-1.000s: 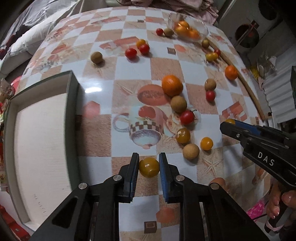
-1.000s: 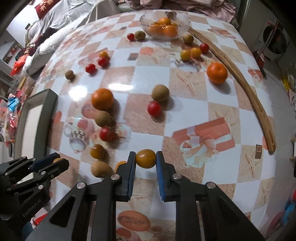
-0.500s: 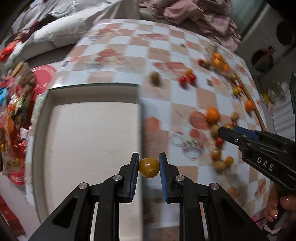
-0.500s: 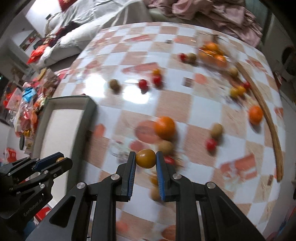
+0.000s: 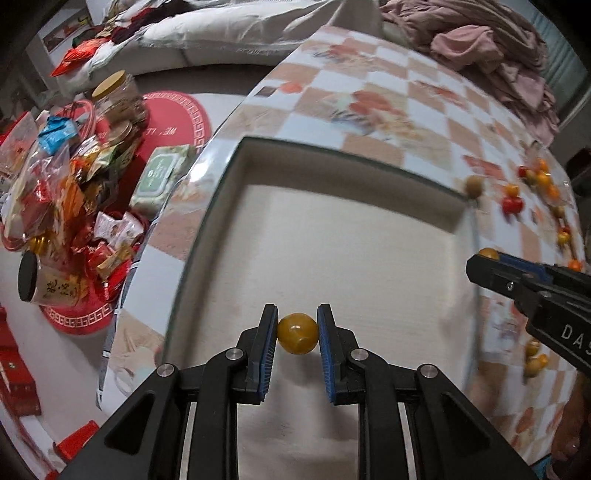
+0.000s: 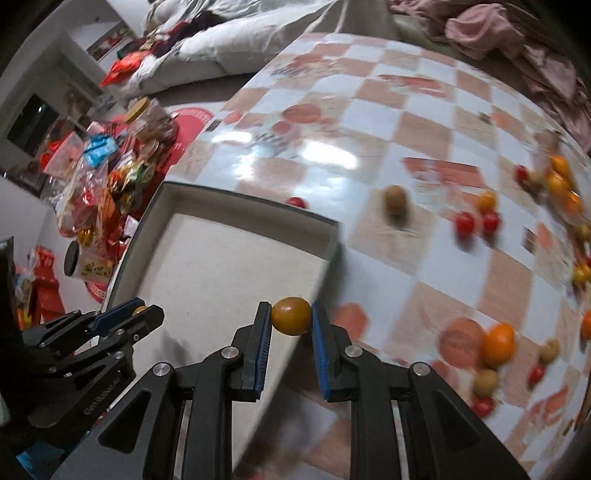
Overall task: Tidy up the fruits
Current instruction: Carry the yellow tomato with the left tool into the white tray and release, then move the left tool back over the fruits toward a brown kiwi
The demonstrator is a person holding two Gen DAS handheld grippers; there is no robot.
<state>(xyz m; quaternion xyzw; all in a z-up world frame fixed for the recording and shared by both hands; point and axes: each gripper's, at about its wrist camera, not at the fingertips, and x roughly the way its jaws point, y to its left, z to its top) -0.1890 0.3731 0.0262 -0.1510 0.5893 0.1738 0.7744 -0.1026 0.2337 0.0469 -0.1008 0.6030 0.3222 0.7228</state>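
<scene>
My left gripper point(image 5: 297, 332) is shut on a yellow tomato point(image 5: 297, 333) and holds it above the white floor of a square dark-rimmed tray point(image 5: 332, 240). My right gripper point(image 6: 291, 319) is shut on another yellow tomato point(image 6: 291, 316) and hovers over the tray's right rim point(image 6: 325, 254). The right gripper also shows in the left wrist view point(image 5: 487, 260), at the tray's right edge. The left gripper shows in the right wrist view point(image 6: 138, 312), over the tray. Several loose fruits lie on the checked table point(image 6: 424, 258): an orange point(image 6: 498, 343), a brown fruit point(image 6: 396, 199), red tomatoes point(image 6: 476, 223).
Snack packets and jars point(image 5: 70, 184) crowd the floor left of the table, on a red mat point(image 5: 173, 118). A white sofa point(image 5: 229, 29) and pink cloth point(image 5: 487, 40) lie beyond the table. More fruit sits at the far right point(image 6: 561, 177).
Both grippers have swung left from the scattered fruit toward the tray, each still holding its yellow tomato. The left one is now over the tray floor, the right one at its rim.
</scene>
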